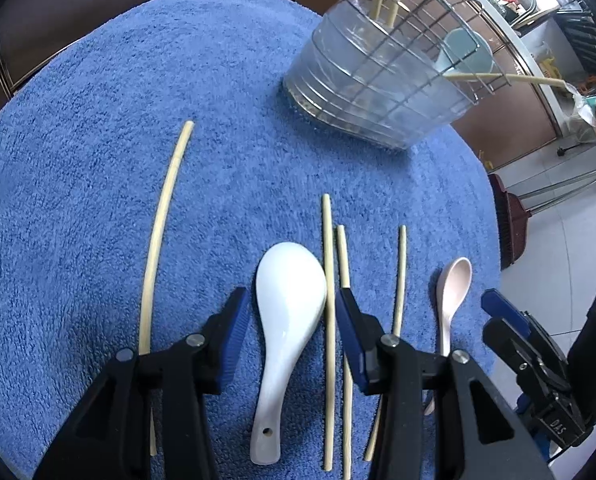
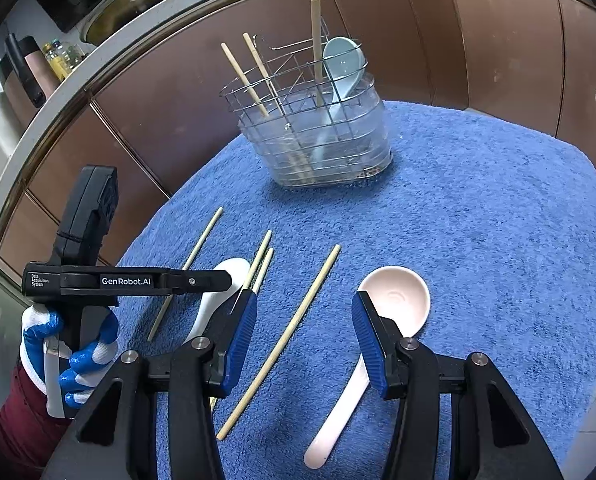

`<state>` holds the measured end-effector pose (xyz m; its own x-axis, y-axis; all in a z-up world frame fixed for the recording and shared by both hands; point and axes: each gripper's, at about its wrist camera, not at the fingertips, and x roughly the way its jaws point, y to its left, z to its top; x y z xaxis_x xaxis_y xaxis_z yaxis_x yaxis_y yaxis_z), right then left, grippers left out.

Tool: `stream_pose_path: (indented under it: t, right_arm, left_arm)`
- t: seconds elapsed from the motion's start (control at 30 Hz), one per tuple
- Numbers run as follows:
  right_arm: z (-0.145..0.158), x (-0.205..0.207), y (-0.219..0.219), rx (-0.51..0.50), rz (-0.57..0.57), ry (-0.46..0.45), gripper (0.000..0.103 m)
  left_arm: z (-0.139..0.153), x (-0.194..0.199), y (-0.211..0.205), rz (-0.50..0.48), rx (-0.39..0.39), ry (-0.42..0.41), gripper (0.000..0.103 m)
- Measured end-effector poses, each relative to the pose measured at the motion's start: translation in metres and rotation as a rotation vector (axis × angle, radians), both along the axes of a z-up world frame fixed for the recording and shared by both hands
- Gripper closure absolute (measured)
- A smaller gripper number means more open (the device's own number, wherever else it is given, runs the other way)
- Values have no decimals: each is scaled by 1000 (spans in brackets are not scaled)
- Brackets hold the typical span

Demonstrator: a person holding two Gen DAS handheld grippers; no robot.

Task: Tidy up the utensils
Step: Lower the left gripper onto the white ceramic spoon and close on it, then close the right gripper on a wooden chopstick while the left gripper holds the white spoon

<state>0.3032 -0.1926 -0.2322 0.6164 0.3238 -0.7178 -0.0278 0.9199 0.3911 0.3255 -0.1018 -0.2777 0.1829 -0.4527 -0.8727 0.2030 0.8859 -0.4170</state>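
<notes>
Judging by the caddy point(image 2: 314, 136) at twelve o'clock, you're partway: three chopsticks and a blue spoon point(image 2: 344, 68) stand inside. Left gripper point(image 1: 291, 316) gapes over the white spoon point(image 1: 285, 320); right gripper point(image 2: 304, 316) gapes beside the pink spoon point(image 2: 394, 300). Four chopsticks remain on the towel point(image 2: 498, 240).

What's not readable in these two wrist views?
- Left wrist view: pink spoon handle end, hidden behind the left gripper.
- Same view: lone chopstick, lower stretch behind a finger.
- Right wrist view: white spoon mostly covered by the left gripper's body.
- Utensil holder bottom: blurred through the clear liner.
</notes>
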Motion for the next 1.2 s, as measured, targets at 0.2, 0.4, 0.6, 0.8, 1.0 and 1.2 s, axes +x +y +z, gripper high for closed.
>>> stream_pose_path:
  t: [0.2, 0.4, 0.6, 0.8, 1.0, 1.2]
  right_arm:
    - [2, -1, 1, -4, 4, -6, 53]
    - [0, 4, 4, -16, 14, 6, 53]
    - [0, 19, 20, -54, 50, 24, 53]
    - [-3, 37, 37, -84, 89, 41, 53]
    - [-9, 48, 46, -99, 106, 59, 53]
    - [-13, 54, 51, -111, 114, 73, 53]
  left_arm:
    - [-1, -3, -11, 1, 21, -10, 71]
    - [-3, -4, -6, 1, 6, -22, 71]
    - [-5, -4, 11, 6, -43, -26, 73]
    - [-4, -7, 28, -6, -92, -49, 79]
    - [1, -10, 47, -11, -148, -71, 87]
    - [9, -15, 50, -30, -152, -90, 90]
